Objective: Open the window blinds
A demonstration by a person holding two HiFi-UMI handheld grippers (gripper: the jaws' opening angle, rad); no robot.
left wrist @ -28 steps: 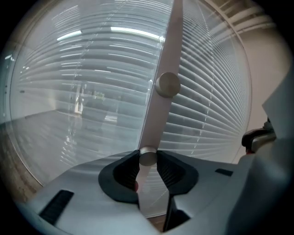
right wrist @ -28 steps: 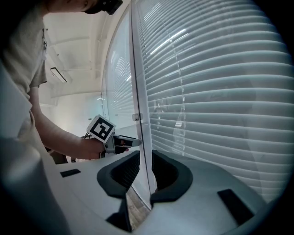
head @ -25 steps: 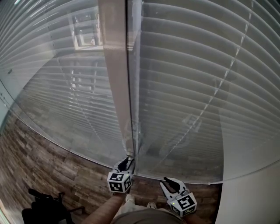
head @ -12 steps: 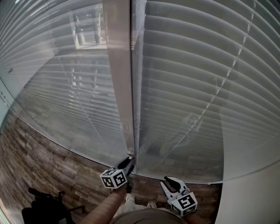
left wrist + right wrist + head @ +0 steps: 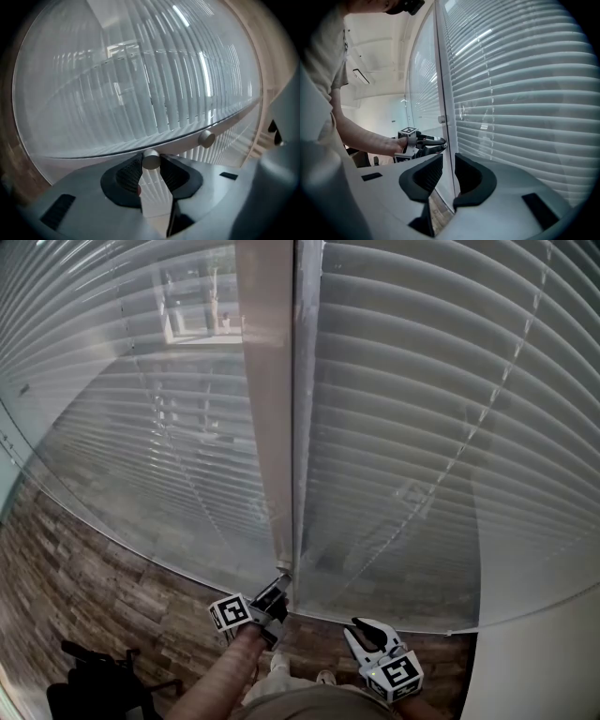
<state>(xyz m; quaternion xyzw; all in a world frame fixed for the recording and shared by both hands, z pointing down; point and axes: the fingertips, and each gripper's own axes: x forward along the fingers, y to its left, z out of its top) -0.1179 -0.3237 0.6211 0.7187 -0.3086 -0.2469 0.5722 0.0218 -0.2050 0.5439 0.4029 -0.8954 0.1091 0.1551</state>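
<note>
While left gripper (image 5: 277, 587) jaws clamp a round metal knob (image 5: 151, 159), right gripper (image 5: 364, 632) jaws gape empty. Slatted blinds (image 5: 422, 427) sit behind glass (image 5: 84, 108).

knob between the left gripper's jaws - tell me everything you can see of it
The knob is a small, round, silver-grey stub, matte metal by its look, seen end-on. It stands out from the pale frame rail that edges the glass panel of blinds. The left gripper has its jaws closed on it, a dark ribbed pad against each side. A second knob of the same kind sits further along the same rail, untouched.
</note>
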